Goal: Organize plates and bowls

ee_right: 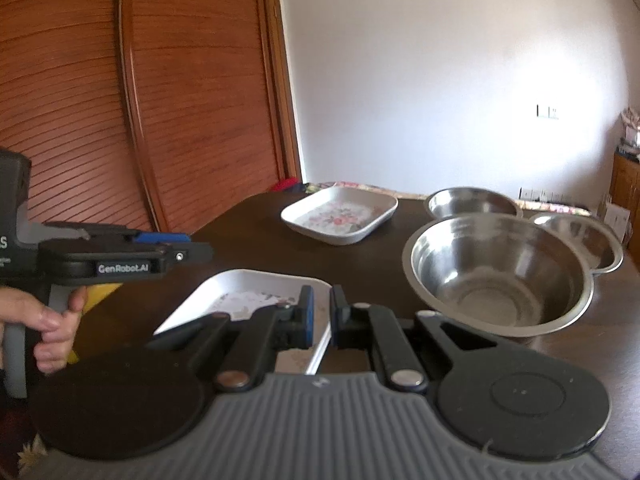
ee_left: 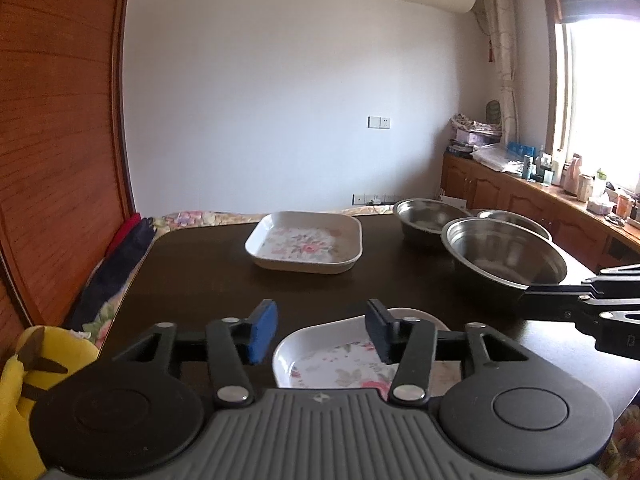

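Observation:
A white square floral plate (ee_left: 320, 356) (ee_right: 248, 300) lies at the near edge of the dark table (ee_left: 192, 280). My right gripper (ee_right: 322, 316) is shut on this near plate's right rim. My left gripper (ee_left: 322, 330) is open and empty, hovering above the same plate. A second floral square plate (ee_left: 306, 242) (ee_right: 340, 214) lies at the far middle. Three steel bowls stand at the right: a large near one (ee_left: 504, 252) (ee_right: 500, 276), and two behind it (ee_left: 430, 216) (ee_left: 516, 222).
A wooden slatted door (ee_right: 140, 100) is on the left. A yellow plush toy (ee_left: 24, 372) and bedding (ee_left: 116, 272) lie left of the table. A cluttered wooden counter (ee_left: 560, 196) runs under the window at the right.

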Demonstrator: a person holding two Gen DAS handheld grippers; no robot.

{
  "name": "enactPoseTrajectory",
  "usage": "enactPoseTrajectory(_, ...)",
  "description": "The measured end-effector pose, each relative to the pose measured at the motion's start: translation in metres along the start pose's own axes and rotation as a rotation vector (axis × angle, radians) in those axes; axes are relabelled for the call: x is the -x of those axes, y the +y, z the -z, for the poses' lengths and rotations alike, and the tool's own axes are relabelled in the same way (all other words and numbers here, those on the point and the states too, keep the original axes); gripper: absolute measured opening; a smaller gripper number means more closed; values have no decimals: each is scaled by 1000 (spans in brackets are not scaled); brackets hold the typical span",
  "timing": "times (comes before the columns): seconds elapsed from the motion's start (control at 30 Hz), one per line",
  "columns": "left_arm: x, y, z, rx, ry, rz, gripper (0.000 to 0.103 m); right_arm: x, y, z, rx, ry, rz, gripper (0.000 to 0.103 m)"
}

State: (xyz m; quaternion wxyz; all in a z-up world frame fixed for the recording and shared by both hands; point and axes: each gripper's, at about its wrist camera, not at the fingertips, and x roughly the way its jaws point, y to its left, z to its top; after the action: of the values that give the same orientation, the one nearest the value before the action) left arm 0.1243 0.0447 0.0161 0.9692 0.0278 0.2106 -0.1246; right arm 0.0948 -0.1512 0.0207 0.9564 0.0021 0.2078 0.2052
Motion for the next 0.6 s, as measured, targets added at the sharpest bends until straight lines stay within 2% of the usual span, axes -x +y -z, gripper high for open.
enactPoseTrajectory(0.3,7,-12,2,-25,-38,1,95,11,0,4,39,-51,37,11)
enactPoseTrajectory(0.6,10,-15,2,-27,-57,-5,103,18,0,4,49,-74,47,17)
